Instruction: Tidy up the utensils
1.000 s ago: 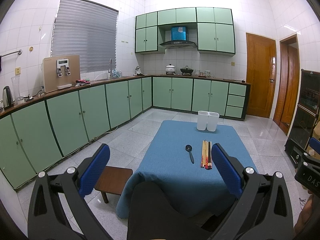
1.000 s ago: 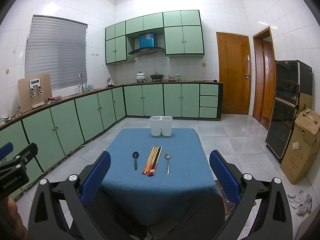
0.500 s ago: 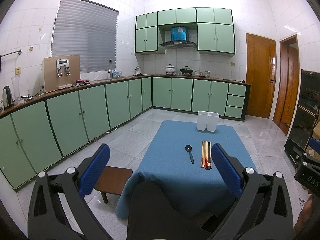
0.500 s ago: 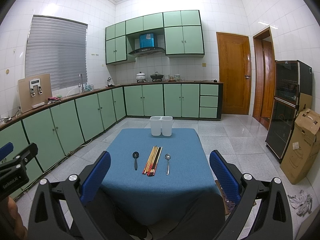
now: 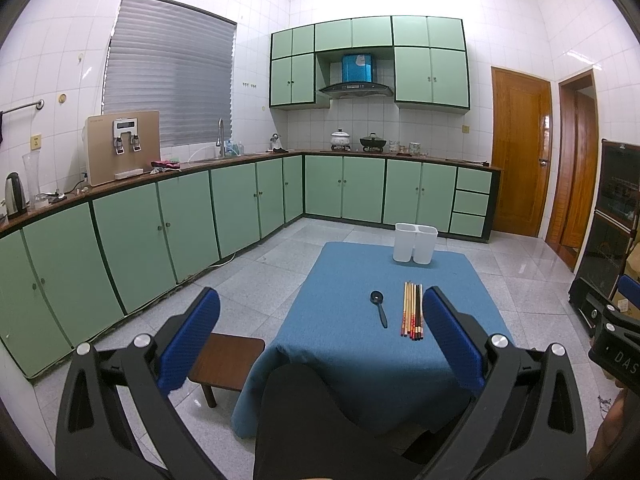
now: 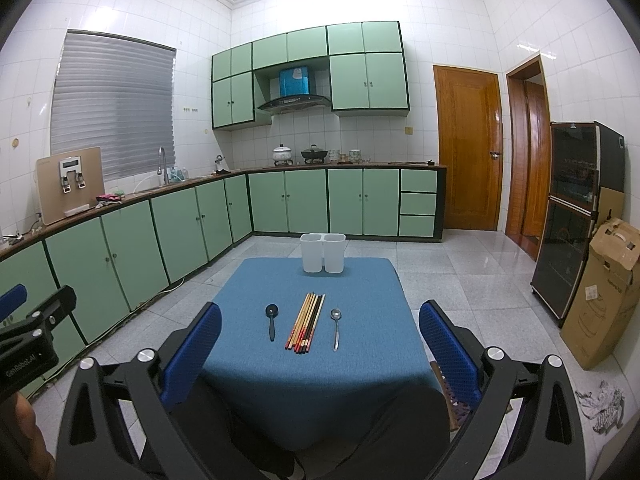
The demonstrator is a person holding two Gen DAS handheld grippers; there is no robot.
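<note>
Both grippers are held short of the tabletop's (image 6: 256, 280) near edge, fingers wide apart and empty. Chopsticks (image 6: 306, 322) lie mid-tabletop, pointing lengthwise toward the far-edge bins (image 6: 322, 252), nearer the right gripper (image 6: 320, 356) than the left gripper (image 5: 320, 348).

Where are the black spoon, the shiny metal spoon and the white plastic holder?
black spoon (image 6: 272, 322): right wrist view, on its handle.
shiny metal spoon (image 6: 336, 330): right wrist view, on its handle.
white plastic holder (image 6: 322, 254): right wrist view, between its two bins.
</note>
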